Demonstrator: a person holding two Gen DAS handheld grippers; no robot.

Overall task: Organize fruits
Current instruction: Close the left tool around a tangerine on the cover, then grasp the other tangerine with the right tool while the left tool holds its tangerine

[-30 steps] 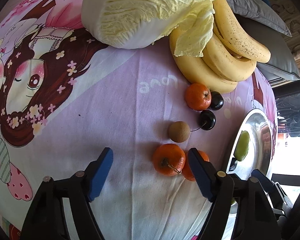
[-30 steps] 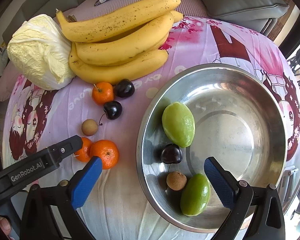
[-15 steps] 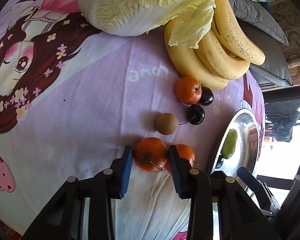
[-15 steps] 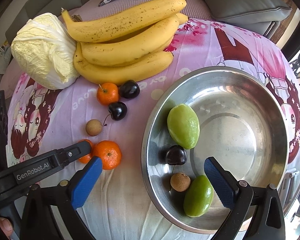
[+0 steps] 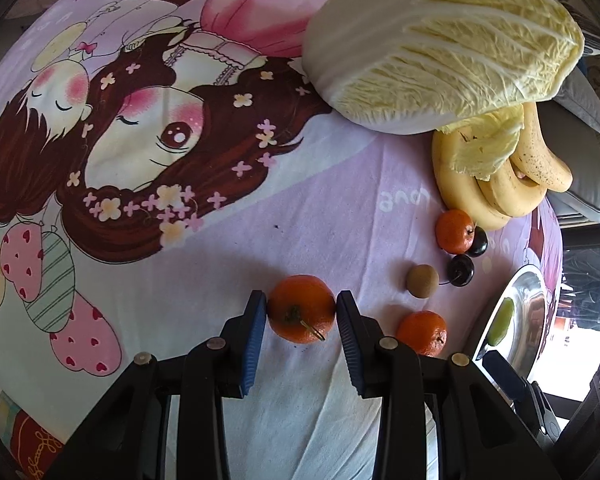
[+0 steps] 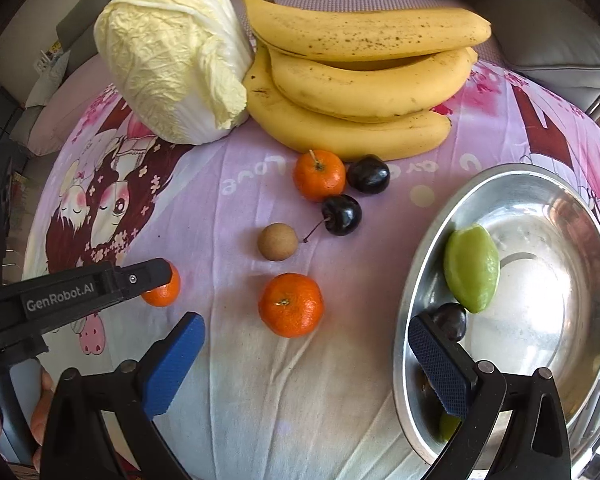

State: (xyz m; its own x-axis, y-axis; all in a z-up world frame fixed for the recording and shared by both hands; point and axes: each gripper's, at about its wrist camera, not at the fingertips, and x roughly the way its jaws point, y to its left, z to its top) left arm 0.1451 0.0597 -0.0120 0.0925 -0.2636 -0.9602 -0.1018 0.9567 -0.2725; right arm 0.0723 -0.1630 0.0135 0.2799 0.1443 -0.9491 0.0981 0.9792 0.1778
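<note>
The left gripper (image 5: 301,312) pinches a small orange tangerine (image 5: 301,309) by its round sides; its blue pads have just closed on it. It looks light, soft, bumpy, easy to squash. The shiny metal bowl (image 6: 416,292) waits at three o'clock. The right gripper (image 6: 306,354) is spread wide, empty.

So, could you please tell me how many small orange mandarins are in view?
3: one clamped in the left gripper, one on the cloth, one beside the bananas.
</note>
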